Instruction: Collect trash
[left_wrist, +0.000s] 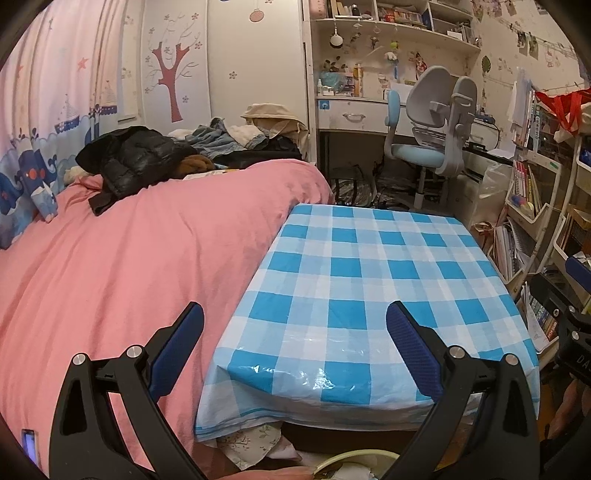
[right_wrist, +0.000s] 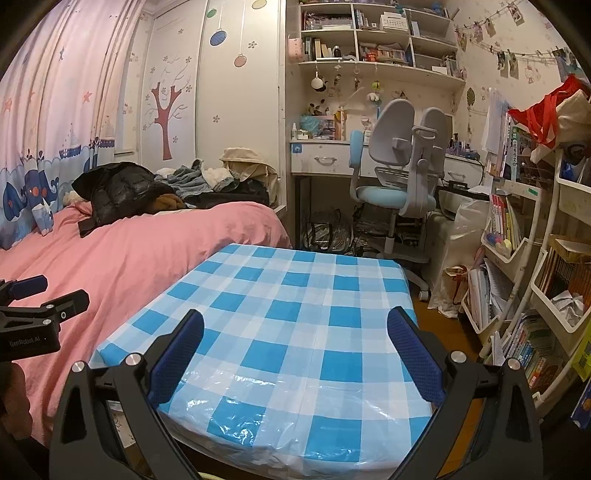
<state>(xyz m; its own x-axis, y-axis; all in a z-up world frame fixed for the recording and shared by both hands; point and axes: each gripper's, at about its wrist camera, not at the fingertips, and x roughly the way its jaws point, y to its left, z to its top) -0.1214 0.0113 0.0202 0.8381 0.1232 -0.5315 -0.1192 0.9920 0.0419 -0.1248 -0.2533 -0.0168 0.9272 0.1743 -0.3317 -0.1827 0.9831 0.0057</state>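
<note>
A table with a blue and white checked plastic cloth (left_wrist: 369, 280) stands beside the bed; it also shows in the right wrist view (right_wrist: 295, 325). I see no trash on its top. My left gripper (left_wrist: 295, 325) is open and empty over the table's near left corner. My right gripper (right_wrist: 295, 328) is open and empty over the table's near edge. The left gripper's body (right_wrist: 33, 314) shows at the left edge of the right wrist view. A pale round rim with crumpled paper (left_wrist: 354, 467) shows below the table's front edge; I cannot tell what it is.
A bed with a pink cover (left_wrist: 122, 266) lies left of the table, with a black jacket and a heap of clothes (left_wrist: 136, 158) at its far end. A blue and grey desk chair (left_wrist: 428, 136) and desk stand behind. Full book racks (right_wrist: 524, 295) line the right.
</note>
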